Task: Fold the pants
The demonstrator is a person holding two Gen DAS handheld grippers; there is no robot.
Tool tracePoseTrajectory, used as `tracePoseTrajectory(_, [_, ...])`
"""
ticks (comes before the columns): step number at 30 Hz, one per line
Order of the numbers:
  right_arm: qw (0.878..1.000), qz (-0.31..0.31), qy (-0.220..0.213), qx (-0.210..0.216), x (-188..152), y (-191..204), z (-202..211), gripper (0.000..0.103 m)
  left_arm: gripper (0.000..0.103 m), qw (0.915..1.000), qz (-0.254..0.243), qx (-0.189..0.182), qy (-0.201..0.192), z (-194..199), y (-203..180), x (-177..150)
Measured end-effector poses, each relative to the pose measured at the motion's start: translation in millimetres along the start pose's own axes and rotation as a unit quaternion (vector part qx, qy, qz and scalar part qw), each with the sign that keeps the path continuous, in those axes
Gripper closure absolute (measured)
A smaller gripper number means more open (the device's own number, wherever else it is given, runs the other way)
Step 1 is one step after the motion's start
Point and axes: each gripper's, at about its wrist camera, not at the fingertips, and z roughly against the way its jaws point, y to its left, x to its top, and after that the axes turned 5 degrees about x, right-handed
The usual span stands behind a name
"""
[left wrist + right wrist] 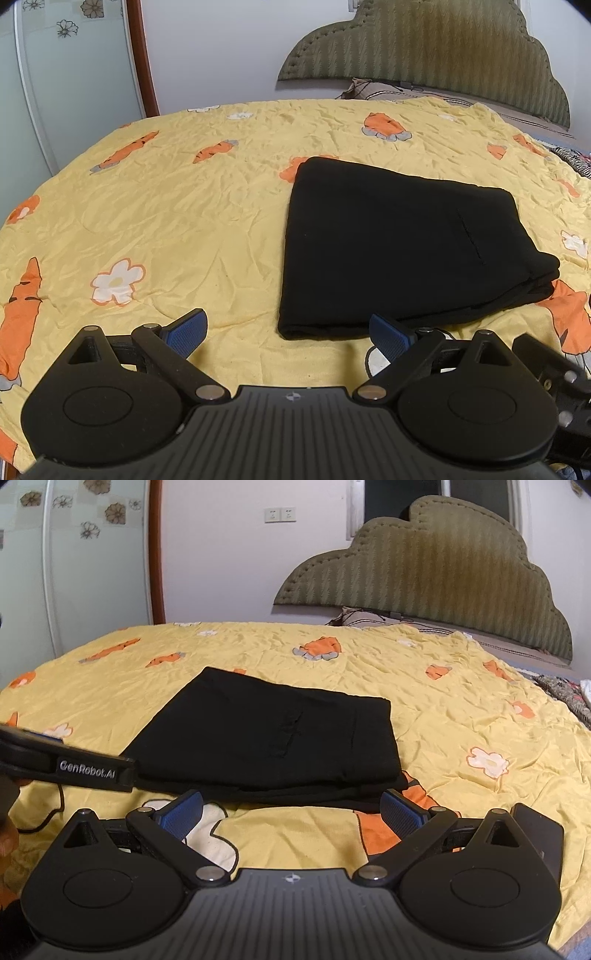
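Observation:
Black pants [399, 243] lie folded into a compact, layered rectangle on the yellow carrot-print bedspread [184, 206]. My left gripper [288, 334] hovers just short of their near-left corner, open, its blue pads empty. In the right wrist view the same folded pants [273, 738] lie straight ahead, stacked layers showing along the near edge. My right gripper [291, 812] is open just in front of that edge, holding nothing. The body of the left gripper [74, 766] shows at the left of this view, beside the pants.
A padded olive headboard [424, 576] and a pillow with a cable [369, 614] stand at the far end of the bed. A glass wardrobe door [66, 88] lies at the left. Patterned fabric [561, 694] sits at the bed's right edge. A hand [7, 834] appears at the left.

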Motion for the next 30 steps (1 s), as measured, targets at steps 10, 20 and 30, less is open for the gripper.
tracePoseTrajectory(10, [1.0,0.0,-0.015,-0.006,-2.1,-6.8,3.8,0.0,0.007,0.9999,-0.009,0.005,0.0,-0.4,-3.0,-0.1])
tracePoseTrajectory(20, [1.0,0.005,-0.012,0.0,-3.0,-5.5,2.9,0.0,0.006,0.9999,-0.01,0.008,0.0,-1.2,-3.5,0.6])
tracePoseTrajectory(30, [1.0,0.0,-0.015,0.0,-2.5,-6.0,2.5,0.0,0.006,0.9999,-0.011,0.009,0.005,-3.3,-3.1,-0.3])
